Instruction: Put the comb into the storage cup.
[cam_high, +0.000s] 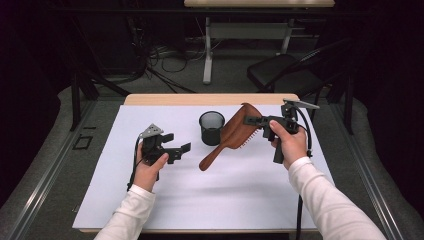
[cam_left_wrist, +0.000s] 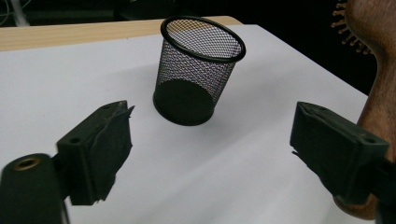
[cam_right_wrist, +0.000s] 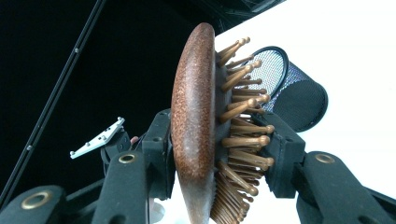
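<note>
Two sleeved forearms reach in from the near edge of a table (cam_high: 150, 98) covered by a white sheet (cam_high: 225, 195). Beyond the table lies grey floor with tangled cables, the leg of another table and a dark chair (cam_high: 280, 70), all in a dim room.

The left tongs (cam_high: 181, 152) hover just above the sheet at the near left, jaws spread wide with nothing between them; in the left gripper view they frame a black mesh cup (cam_left_wrist: 198, 70) standing upright farther off at mid-table.

The right tongs (cam_high: 248, 120) are clamped on the head of a wooden hairbrush (cam_high: 235, 132), one jaw on its smooth back and the other among its bristles (cam_right_wrist: 240, 135). The hairbrush is held tilted above the sheet, just right of the mesh cup, handle slanting down toward the near left.
</note>
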